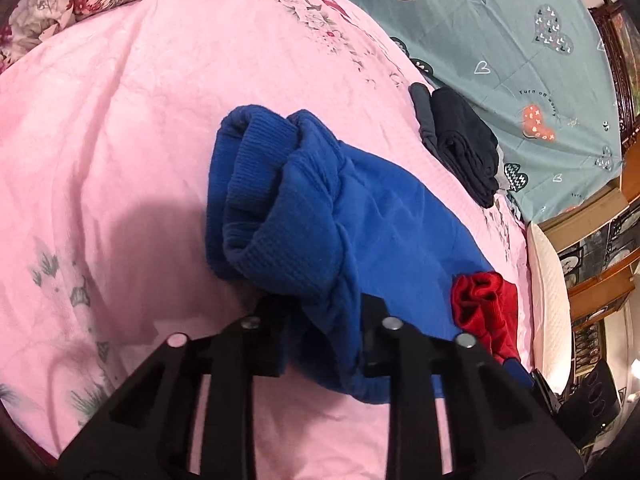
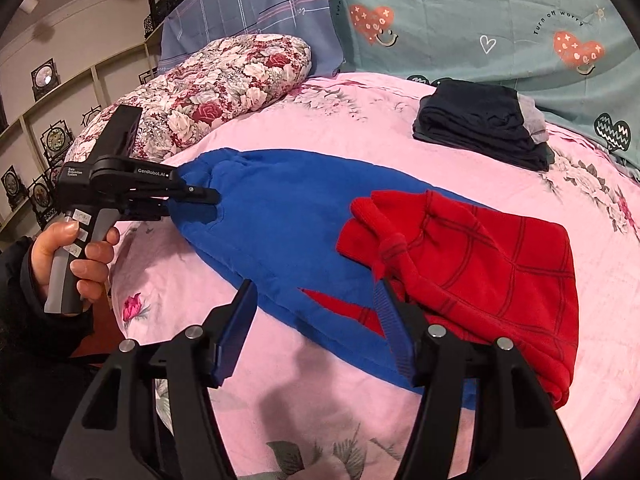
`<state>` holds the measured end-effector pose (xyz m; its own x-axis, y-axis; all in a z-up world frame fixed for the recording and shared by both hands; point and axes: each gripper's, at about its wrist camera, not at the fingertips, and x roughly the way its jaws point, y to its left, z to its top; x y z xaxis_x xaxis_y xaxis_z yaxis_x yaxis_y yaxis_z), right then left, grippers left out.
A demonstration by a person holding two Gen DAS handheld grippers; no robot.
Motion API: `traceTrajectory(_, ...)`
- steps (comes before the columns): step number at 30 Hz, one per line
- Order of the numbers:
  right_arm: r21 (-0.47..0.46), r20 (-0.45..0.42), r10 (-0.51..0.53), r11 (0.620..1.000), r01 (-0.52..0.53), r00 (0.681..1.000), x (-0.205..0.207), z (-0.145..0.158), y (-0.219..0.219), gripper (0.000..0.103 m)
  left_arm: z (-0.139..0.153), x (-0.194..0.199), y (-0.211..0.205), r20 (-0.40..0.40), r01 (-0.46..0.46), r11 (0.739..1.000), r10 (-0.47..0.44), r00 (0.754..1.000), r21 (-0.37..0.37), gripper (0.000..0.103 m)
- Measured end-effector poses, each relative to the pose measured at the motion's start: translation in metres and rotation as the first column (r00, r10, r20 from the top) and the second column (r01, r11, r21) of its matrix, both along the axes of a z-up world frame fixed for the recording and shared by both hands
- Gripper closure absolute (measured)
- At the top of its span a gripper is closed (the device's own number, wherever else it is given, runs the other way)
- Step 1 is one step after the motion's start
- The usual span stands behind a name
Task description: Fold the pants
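Nearest in the right wrist view: right tongs (image 2: 316,332), black with blue ribbed pads, spread wide and holding nothing, poised just above the near edge of the bed (image 2: 312,420), which wears a pink sheet printed with flowers.

Just beyond them, lying flat across the middle of the bed: blue and red fleece pants (image 2: 288,236), folded lengthwise into a long band. Blue leg on top over most of the length. Red leg with dark grid lines bunched at the right-hand end, its ribbed cuff turned up, resting partly on the blue.

At the left-hand end of the band: left tongs (image 2: 200,204), black, gripped by a bare hand (image 2: 76,256) at the bed's left edge, pressed together on the blue fleece beside the ribbed blue cuffs. Same pinch seen from the left wrist view, left tongs (image 1: 320,332) with a bunched fold of blue cloth squeezed between the black fingers and the cuffs piled just ahead.

Farther back, near the right far corner: small stack of dark folded clothes (image 2: 480,124) with a grey edge.

Along the far edge: pillow in red and white rose print (image 2: 216,92) at left, teal bedding with heart faces (image 2: 500,20) at right.
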<state>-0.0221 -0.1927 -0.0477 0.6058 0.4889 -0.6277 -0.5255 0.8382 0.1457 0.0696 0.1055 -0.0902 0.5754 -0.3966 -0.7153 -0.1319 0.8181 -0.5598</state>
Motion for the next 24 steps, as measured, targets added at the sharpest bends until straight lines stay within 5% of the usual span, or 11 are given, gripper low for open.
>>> traceTrajectory(8, 0.029, -0.056, 0.108, 0.994, -0.106, 0.993, 0.008, -0.005, 0.031, 0.041, 0.012, -0.006, -0.007, 0.043, 0.0, 0.999, -0.002, 0.999, 0.054, 0.083)
traceTrajectory(11, 0.017, -0.179, 0.08, 0.997, -0.079, 0.98, 0.025, -0.027, 0.034, 0.041, 0.016, -0.009, -0.008, 0.053, 0.008, 0.998, -0.011, 0.999, 0.066, 0.084)
traceTrajectory(17, 0.133, -0.065, 0.003, 0.991, 0.005, 0.998, 0.033, 0.015, 0.002, 0.041, 0.027, -0.011, -0.014, 0.081, 0.017, 0.995, -0.025, 0.996, 0.095, 0.084)
traceTrajectory(21, 0.062, -0.252, -0.114, 0.989, 0.134, 0.961, 0.08, -0.018, -0.009, 0.041, 0.03, -0.011, -0.016, 0.09, 0.018, 0.994, -0.027, 0.996, 0.106, 0.084)
traceTrajectory(24, 0.176, -0.259, -0.085, 0.975, 0.134, 0.962, 0.074, -0.012, -0.028, 0.042, 0.043, -0.01, -0.026, 0.118, 0.034, 0.99, -0.05, 0.992, 0.137, 0.084)
